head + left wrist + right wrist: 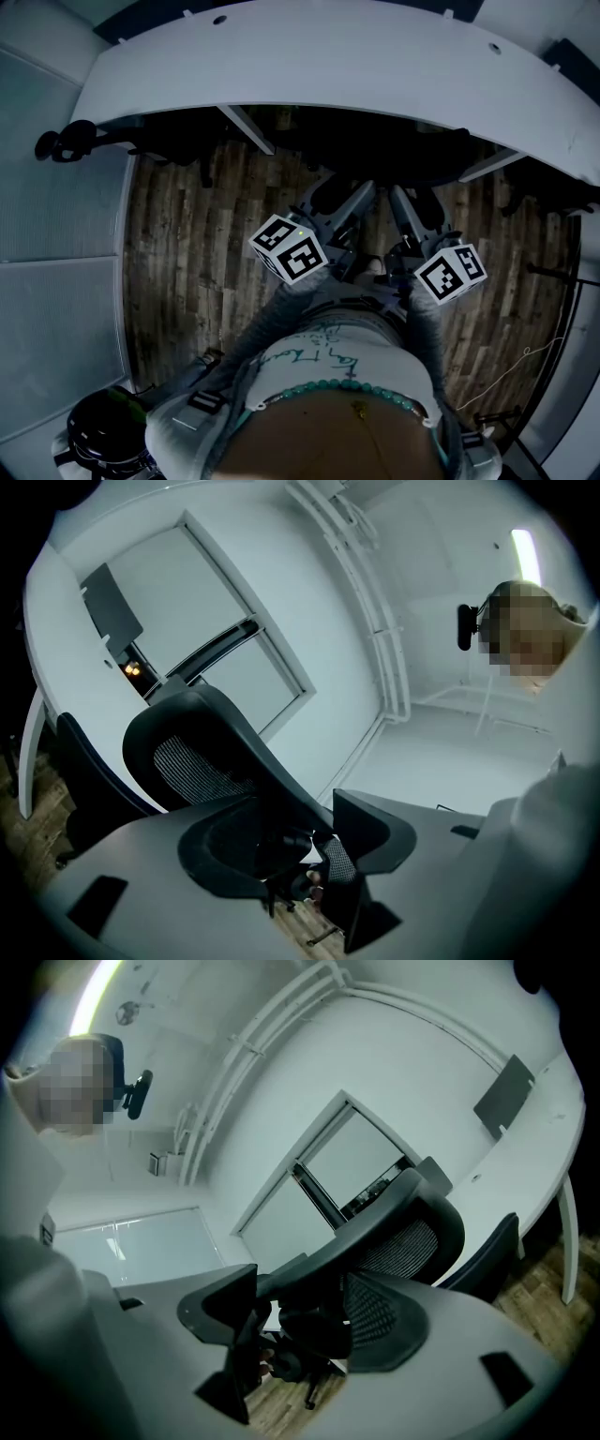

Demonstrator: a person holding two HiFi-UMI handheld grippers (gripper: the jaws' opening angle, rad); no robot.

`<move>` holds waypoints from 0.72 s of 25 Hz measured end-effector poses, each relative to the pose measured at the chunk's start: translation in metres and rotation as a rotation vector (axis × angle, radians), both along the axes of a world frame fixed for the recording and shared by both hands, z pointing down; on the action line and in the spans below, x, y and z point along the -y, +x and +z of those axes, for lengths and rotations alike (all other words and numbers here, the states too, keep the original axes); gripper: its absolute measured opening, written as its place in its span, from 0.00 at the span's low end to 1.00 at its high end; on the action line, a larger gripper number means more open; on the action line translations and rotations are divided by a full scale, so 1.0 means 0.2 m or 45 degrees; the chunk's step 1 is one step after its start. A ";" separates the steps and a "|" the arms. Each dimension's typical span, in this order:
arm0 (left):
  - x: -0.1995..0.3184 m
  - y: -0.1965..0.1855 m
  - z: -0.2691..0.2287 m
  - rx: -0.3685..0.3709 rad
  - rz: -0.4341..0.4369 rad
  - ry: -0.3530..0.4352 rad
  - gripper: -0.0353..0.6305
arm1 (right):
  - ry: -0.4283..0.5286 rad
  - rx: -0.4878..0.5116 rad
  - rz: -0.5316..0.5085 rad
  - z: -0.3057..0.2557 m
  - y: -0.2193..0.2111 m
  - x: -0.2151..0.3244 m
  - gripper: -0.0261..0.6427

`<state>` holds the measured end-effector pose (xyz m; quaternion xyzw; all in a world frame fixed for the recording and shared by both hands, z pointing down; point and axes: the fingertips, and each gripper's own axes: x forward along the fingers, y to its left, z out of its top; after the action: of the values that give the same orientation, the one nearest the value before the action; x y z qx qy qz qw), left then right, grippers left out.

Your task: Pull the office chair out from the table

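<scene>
We stand at the near edge of the white curved table point(328, 66), with both tools held out towards it above the wooden floor point(187, 253). The office chair point(187, 752) is directly ahead of us, at the middle of that near edge. In the head view its dark bulk is lost in the shadow under the table's rim, so we cannot tell how far in it sits. Its mesh back and black top frame rise just in front of the tools.

The left gripper point(342, 192) has its jaws spread wide, with the chair's top frame running between them. They do not clamp it (whether a pad brushes the frame we cannot tell). The right gripper point(415, 202) is likewise wide open, with the same black frame crossing its gap and nothing pinched. A second chair point(492, 1255), also dark, is tucked in further along the table's edge.
</scene>
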<state>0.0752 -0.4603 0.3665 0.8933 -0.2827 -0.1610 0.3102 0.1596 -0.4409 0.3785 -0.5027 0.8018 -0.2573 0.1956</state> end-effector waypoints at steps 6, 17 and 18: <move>0.05 0.02 0.00 -0.021 -0.022 -0.013 0.39 | -0.044 0.176 0.001 -0.02 0.03 0.07 0.45; 0.20 0.07 -0.06 -0.083 -0.017 -0.036 0.42 | -0.074 0.161 -0.001 -0.04 0.03 0.23 0.45; 0.22 0.08 -0.06 -0.079 -0.020 -0.032 0.42 | -0.078 0.166 -0.001 -0.04 0.03 0.24 0.45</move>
<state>0.0909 -0.5045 0.3544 0.8817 -0.2819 -0.1874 0.3287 0.1656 -0.4896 0.3699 -0.4903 0.7793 -0.3138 0.2318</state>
